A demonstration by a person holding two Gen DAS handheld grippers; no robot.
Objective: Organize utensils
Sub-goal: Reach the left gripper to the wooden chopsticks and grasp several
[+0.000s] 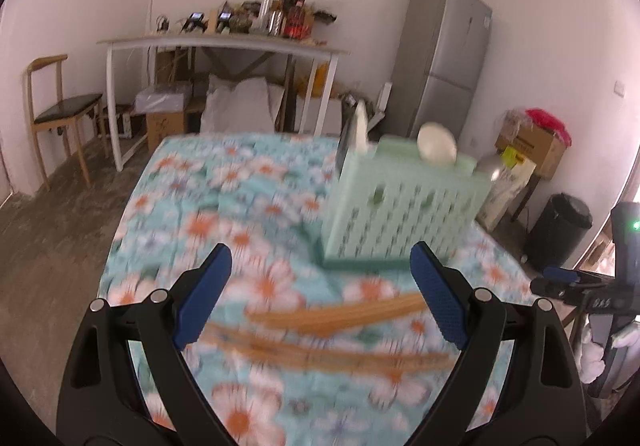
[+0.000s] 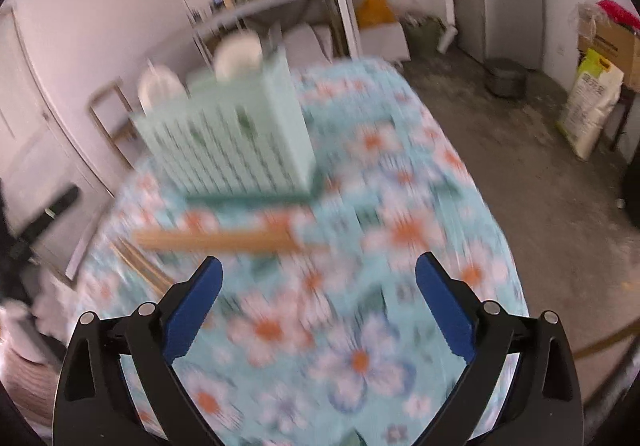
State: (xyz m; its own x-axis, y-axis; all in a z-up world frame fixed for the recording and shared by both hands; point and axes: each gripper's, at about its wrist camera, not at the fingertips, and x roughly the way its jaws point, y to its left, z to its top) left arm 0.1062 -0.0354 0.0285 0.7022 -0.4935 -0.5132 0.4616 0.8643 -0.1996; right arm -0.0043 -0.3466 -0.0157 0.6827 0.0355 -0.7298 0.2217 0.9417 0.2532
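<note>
Both the left gripper (image 1: 322, 288) and the right gripper (image 2: 318, 296) stand wide apart, holding nothing; the chopsticks (image 1: 332, 330) lie on the flowered cloth (image 1: 192, 206), near the grippers. The green holder (image 1: 404, 206) stands upright just beyond them, with spoons (image 1: 436, 146) inside.

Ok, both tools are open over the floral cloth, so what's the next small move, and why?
Probably lower the left tool onto the wooden chopsticks lying loose on the cloth just below it, then close. The mint utensil holder already holds spoons, and nothing is gripped yet.

Mint slotted utensil holder (image 1: 404, 206) upright on floral cloth, wooden chopsticks (image 1: 332, 330) lying scattered just before it
</note>
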